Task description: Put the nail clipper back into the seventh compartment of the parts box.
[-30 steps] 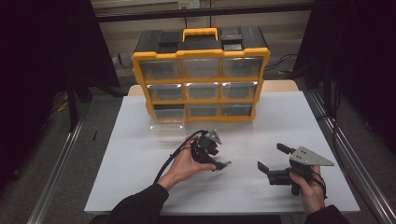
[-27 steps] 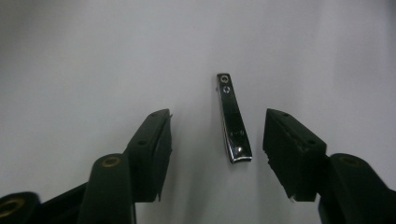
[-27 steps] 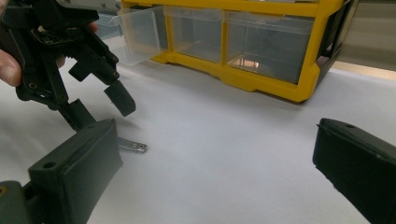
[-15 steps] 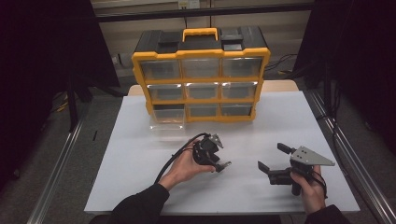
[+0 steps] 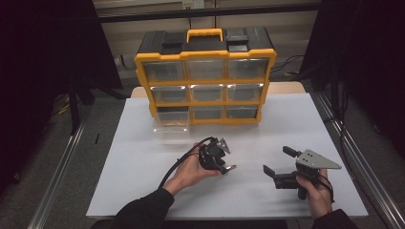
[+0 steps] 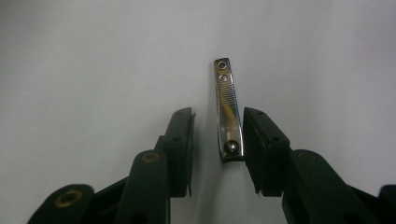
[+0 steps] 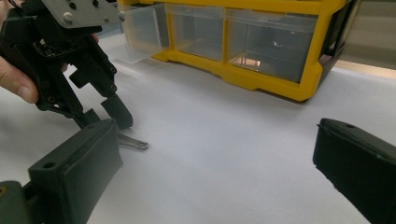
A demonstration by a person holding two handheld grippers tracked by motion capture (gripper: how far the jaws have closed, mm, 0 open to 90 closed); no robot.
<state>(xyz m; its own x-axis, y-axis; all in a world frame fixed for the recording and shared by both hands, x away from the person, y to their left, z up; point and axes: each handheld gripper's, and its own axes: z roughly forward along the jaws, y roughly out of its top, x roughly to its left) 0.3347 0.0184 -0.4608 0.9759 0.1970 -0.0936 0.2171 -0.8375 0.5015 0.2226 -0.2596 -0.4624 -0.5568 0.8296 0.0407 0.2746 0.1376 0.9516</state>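
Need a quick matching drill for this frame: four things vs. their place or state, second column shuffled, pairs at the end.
Things:
1. nail clipper
2. left tongs
3. right tongs
4. bottom-left drawer

Places or states:
A. pulled out of the yellow organizer
B. wide open, nothing between the jaws
C. flat on the white table, between two jaws
D. straddling the clipper, jaws just closing, a gap on one side

Pairs: 1-C, 2-D, 3-B, 4-A

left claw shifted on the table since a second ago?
No. In the high view the left claw sits at the same spot below the yellow organizer. Its jaws have just been closing around the nail clipper, not yet pressing it.
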